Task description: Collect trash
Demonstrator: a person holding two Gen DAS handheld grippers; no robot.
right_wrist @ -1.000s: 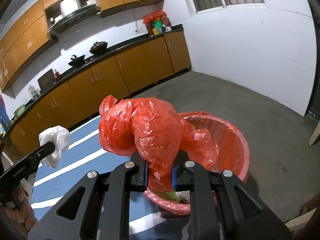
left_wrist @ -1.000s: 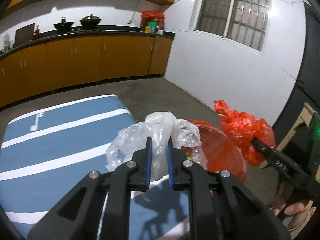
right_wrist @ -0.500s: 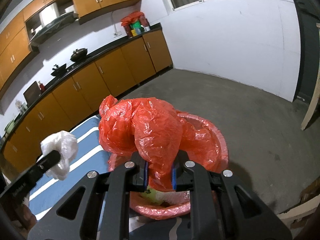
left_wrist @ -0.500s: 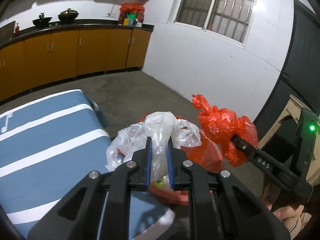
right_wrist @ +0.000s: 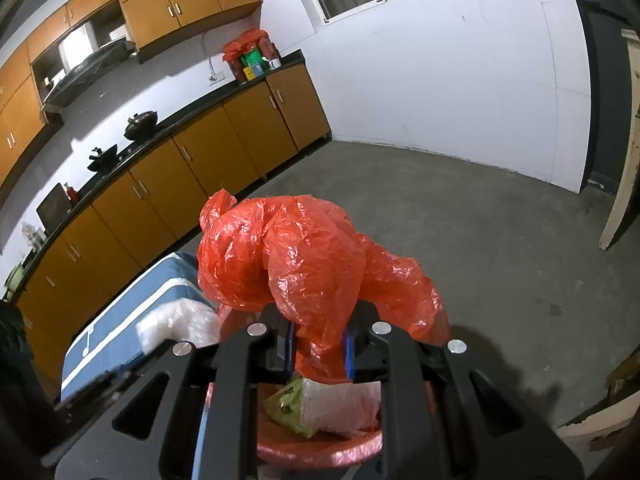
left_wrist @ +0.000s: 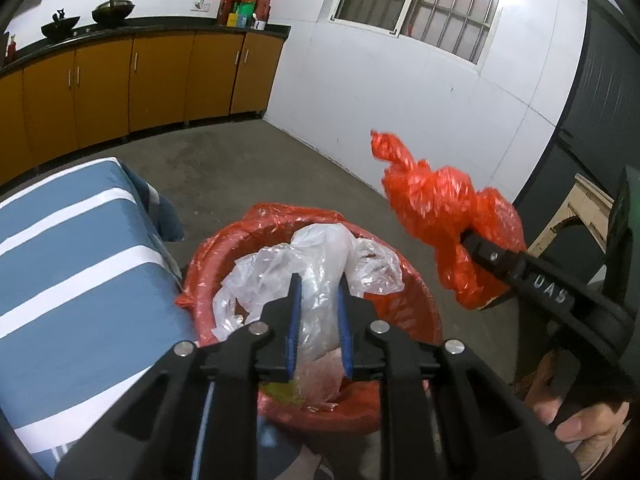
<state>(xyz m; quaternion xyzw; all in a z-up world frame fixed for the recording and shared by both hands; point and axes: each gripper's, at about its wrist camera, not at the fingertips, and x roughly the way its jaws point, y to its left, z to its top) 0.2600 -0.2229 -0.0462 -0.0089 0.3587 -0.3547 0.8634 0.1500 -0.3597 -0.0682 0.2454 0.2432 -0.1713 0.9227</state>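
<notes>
A red basin (left_wrist: 224,248) lined with red plastic stands on the floor past the table's end. My left gripper (left_wrist: 318,280) hovers over it with a crumpled clear plastic bag (left_wrist: 320,248) between its pads; the jaws are opening, and the bag still fills the gap. To the right, the right gripper (left_wrist: 476,244) holds a crumpled red plastic bag (left_wrist: 440,200). In the right wrist view the right gripper (right_wrist: 320,324) grips the red bag (right_wrist: 304,256) above the basin's rim (right_wrist: 320,454); its jaws are opening too. A green wrapper and bubble wrap (right_wrist: 332,404) lie inside.
A table under a blue cloth with white stripes (left_wrist: 60,260) adjoins the basin on the left. Orange cabinets (left_wrist: 160,80) with a dark counter line the far wall. A white wall, a barred window (left_wrist: 420,4) and bare concrete floor (right_wrist: 500,240) lie beyond. A person's hand (left_wrist: 580,420) holds the right gripper.
Both grippers have carried their bags from over the table's edge to above the red basin, the left one further and lower. The gaps between both pairs of pads look slightly wider.
</notes>
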